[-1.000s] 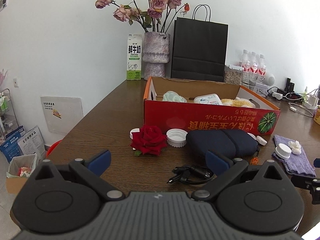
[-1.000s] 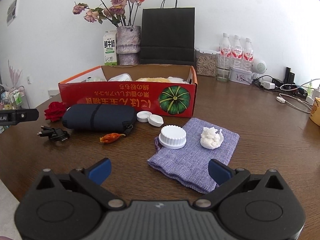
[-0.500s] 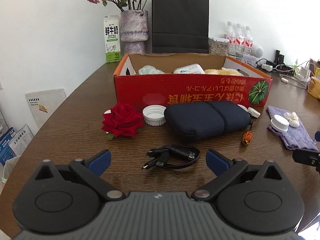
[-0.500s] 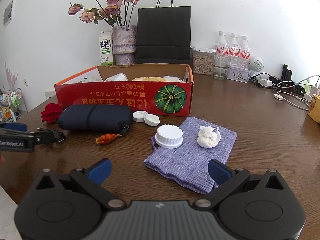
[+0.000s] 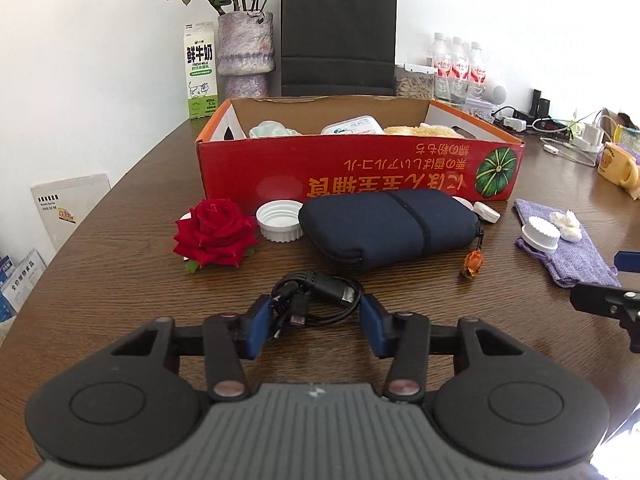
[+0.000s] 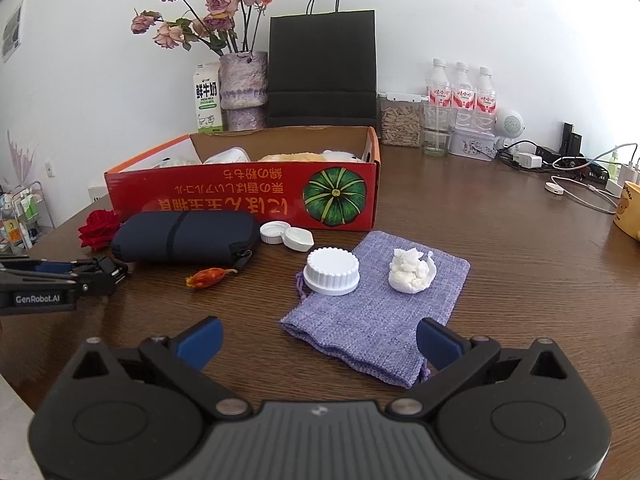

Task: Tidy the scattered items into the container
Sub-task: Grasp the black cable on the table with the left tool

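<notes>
A coiled black cable (image 5: pixel 320 292) lies on the brown table between the blue pads of my left gripper (image 5: pixel 316 312), whose jaws are closing and touch it on both sides. Beyond it lie a red rose (image 5: pixel 214 232), a white cap (image 5: pixel 280 220), a navy pouch (image 5: pixel 384 228) and a dried orange flower (image 5: pixel 471 263). The red cardboard box (image 5: pixel 360 168) stands behind them with several items inside. My right gripper (image 6: pixel 318 338) hovers open over the near end of a purple cloth bag (image 6: pixel 372 320), which carries a white lid (image 6: pixel 331 271) and a white crumpled piece (image 6: pixel 412 272).
Two small white caps (image 6: pixel 286 236) lie by the box front. A vase (image 5: pixel 246 54), milk carton (image 5: pixel 201 68), black paper bag (image 5: pixel 338 36) and water bottles (image 5: pixel 458 64) line the back wall. Chargers and cords (image 6: pixel 576 176) and a yellow mug (image 5: pixel 618 164) sit at the right.
My left gripper came forward and down to the black cable, and its jaws went from wide open to narrow around it. The right gripper has stayed put.
</notes>
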